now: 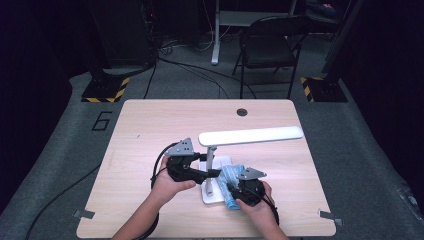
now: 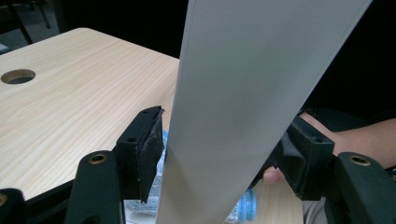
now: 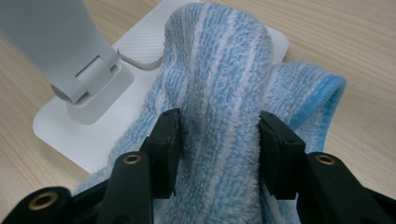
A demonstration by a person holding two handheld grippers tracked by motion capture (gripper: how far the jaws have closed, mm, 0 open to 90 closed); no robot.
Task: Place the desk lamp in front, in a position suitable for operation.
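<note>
Blue-and-white striped terry makes up the cloth [image 3: 219, 93] that the right gripper [image 3: 217, 149] is grasping: its two black jaws press a raised fold of the towel from either side, and the rest of the fabric spreads over the near corner of the lamp base [image 3: 140, 42] and onto the counter [image 3: 350, 37]. In the high view the cloth [image 1: 229, 176] lies on the white base just right of the lamp's upright stem [image 1: 210, 170], with the right gripper [image 1: 235, 189] directly over it and the person's right hand [image 1: 257, 202] behind.

The left gripper [image 1: 212, 173] reaches in from the left, and its jaws stand on either side of the stem. In the left gripper view the wide pale arm of the lamp [image 2: 243, 107] rises between the jaws; the left pad sits just beside it with a thin gap, and the right jaw is partly hidden behind it, so whether this gripper is clenched on the lamp cannot be told. The lamp's long flat head [image 1: 251, 135] stretches rightward above the light wood counter [image 1: 150, 125], well short of the round cable hole [image 1: 242, 112] near the far edge.
</note>
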